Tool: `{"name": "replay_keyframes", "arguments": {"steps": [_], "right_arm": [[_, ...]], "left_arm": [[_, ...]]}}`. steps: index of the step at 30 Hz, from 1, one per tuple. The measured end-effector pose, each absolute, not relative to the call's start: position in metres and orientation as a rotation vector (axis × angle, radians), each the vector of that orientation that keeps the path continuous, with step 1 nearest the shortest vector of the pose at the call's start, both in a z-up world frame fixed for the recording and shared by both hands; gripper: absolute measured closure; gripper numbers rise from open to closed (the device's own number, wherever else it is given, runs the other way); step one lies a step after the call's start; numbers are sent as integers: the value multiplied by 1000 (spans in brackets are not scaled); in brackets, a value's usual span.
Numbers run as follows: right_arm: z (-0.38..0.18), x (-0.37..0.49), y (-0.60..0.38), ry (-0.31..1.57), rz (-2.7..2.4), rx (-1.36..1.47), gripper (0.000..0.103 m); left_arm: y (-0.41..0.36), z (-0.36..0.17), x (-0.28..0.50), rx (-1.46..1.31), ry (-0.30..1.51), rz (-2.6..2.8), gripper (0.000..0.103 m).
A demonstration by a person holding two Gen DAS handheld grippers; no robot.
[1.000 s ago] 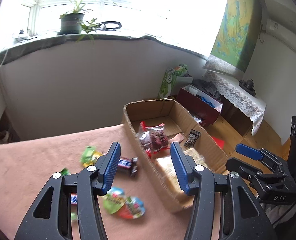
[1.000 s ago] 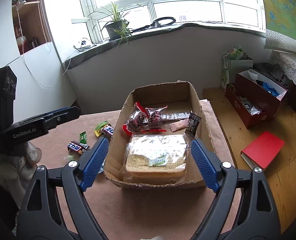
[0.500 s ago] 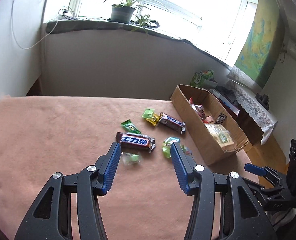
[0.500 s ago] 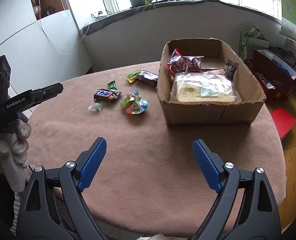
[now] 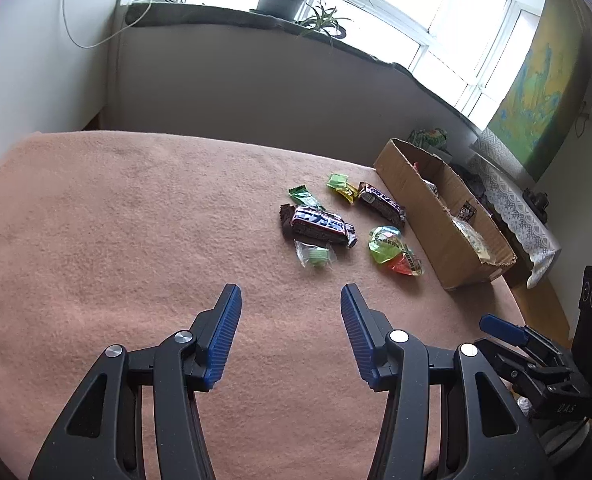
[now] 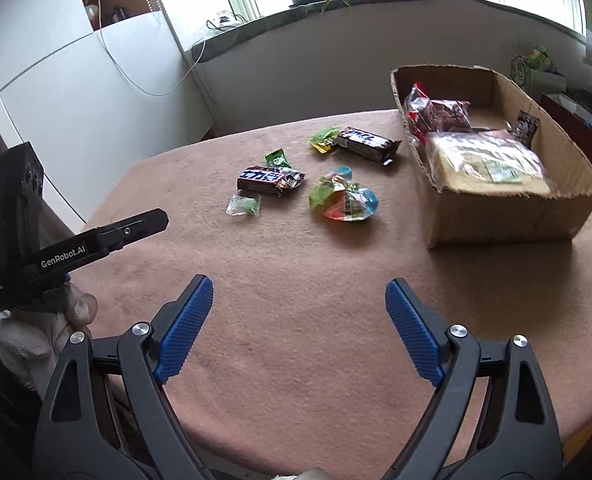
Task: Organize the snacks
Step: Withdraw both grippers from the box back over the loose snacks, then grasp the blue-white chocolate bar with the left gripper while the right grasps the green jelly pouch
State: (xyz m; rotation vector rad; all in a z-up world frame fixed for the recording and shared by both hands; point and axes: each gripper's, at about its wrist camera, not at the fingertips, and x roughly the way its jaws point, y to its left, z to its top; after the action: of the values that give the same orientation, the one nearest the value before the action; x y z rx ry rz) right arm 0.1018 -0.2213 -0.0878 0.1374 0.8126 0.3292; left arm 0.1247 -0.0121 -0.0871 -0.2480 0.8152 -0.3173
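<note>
Sorting, pick-up pending: left gripper (image 5: 291, 312) and right gripper (image 6: 299, 304) jaws open, empty; next, grasp chocolate bar (image 6: 269, 179) at frame centre for cardboard box (image 6: 508, 212).

My left black plastic two-finger gripper (image 5: 290, 307) has ribbed blue pads (image 5: 223, 336) and silver pivot screws. My right black plastic gripper (image 6: 299, 298) matches it. Seen from the right, the left unit reads "GenRobot.AI" in white, gripped by my whitish knit glove (image 6: 35, 344).
</note>
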Motion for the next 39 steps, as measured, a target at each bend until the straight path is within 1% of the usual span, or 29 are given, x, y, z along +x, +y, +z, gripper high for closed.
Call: {"name": "replay_keyframes", "arguments": {"steps": [4,5,8,12,16,17,18,20,21,23,25,27,29,30,32,33,39], "right_arm": [[-89,119,-213,828,326,148,13],[-90,124,-212,831,322,155,15],[-93,138,-214,840,290,187,30],[-90,161,-217,844,269,237,30],[-85,177,-206,829,232,183,30],[-85,181,-203,831,226,173,32],[-87,185,-200,835,223,162,38],[-90,193,-196,849,216,139,46],[-93,196,-194,858,207,128,48],[-97,200,-193,870,198,116,49],[-100,204,-192,877,197,105,50],[-103,208,-189,881,187,77,54],[-107,211,-187,881,176,47,55],[-108,212,-186,881,174,39,56],[-108,214,-186,881,179,35,56],[-108,214,-186,882,180,31,56],[-112,218,-181,892,175,-35,56]], "left_arm": [[-15,-86,138,-255,817,-331,52],[-17,-86,143,-253,819,-337,52],[-23,-85,157,-232,824,-354,52],[-28,-86,180,-233,848,-375,52],[-35,-91,201,-231,868,-392,52],[-37,-93,205,-227,874,-396,52],[-40,-95,209,-219,880,-397,52],[-44,-96,215,-191,882,-405,52],[-47,-97,218,-170,884,-410,52],[-51,-99,224,-136,892,-415,48],[-53,-101,229,-109,902,-415,48],[-53,-104,234,-104,912,-417,48],[-55,-104,237,-103,922,-430,48],[-57,-104,238,-93,925,-431,48],[-63,-106,239,-80,935,-446,41],[-66,-108,238,-69,941,-454,39],[-70,-118,245,-38,969,-441,35]]}}
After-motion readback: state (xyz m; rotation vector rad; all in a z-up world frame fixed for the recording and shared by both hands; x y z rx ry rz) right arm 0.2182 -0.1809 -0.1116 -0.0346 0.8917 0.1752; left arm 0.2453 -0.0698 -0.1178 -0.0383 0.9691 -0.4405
